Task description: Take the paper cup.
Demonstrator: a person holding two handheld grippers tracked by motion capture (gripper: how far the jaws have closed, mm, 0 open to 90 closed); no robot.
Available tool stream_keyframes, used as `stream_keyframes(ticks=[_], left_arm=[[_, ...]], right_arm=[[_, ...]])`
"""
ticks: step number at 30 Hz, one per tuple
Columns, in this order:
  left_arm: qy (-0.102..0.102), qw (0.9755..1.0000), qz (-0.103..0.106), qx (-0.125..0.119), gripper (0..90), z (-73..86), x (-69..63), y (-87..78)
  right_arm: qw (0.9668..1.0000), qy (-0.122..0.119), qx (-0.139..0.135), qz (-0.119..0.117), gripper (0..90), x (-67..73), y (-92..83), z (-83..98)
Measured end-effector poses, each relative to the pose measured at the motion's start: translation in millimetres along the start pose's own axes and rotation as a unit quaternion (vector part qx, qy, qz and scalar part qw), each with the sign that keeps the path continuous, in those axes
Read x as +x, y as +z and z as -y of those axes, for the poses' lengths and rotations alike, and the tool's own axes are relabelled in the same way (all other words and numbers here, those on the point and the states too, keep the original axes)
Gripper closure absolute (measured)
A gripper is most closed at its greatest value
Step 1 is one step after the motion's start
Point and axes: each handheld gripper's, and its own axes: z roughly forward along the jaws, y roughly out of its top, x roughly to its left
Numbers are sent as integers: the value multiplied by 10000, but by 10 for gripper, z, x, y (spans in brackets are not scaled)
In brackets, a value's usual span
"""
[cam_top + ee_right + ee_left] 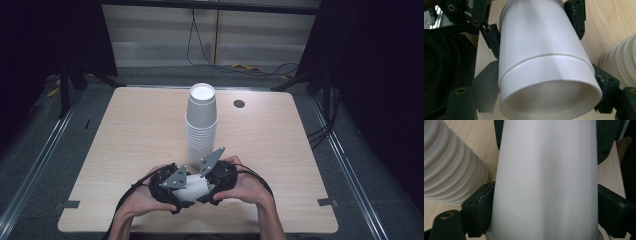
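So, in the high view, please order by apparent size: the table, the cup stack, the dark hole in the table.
1. Table: by far the largest.
2. Cup stack: much smaller, standing upright near the middle.
3. Dark hole: smallest, a small round spot.

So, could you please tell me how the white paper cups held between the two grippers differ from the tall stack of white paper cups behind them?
The held white paper cups lie on their side between the left gripper and right gripper; the tall stack of white paper cups stands upside down on the wooden table, untouched. The held ones look like two nested cups; the stack shows many rims. Both are plain white.
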Motion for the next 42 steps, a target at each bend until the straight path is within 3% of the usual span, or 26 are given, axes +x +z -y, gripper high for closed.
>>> stream_keyframes(ticks=[10,15,20,26,29,38,40,41,42], left_arm=[[87,9994,-135,-309,140,28,-21,-43],[34,9988,-176,-450,141,37,-24,-81],[-48,9969,-71,-777,148,72,-3,-131],[-35,9962,-99,-861,149,78,0,-156],[-120,9936,-97,-1120,153,98,10,-197],[-278,9896,-160,-1399,156,130,44,-275],[-433,9862,-215,-1584,156,160,52,-285],[-433,9862,-215,-1584,156,160,52,-285],[-527,9843,-234,-1666,156,184,53,-283]], right_arm=[[10000,71,-5,22,234,-4,-20,10],[9999,77,-72,37,234,-7,-31,12],[9999,81,-25,65,234,0,-38,18],[9999,91,-58,68,234,7,-53,19],[9999,89,-100,82,233,7,-68,24],[9995,192,-156,192,231,-6,-107,63],[9994,229,-172,195,230,-21,-107,75],[9993,240,-186,197,230,-28,-106,82],[9993,255,-191,212,230,-33,-107,88]])
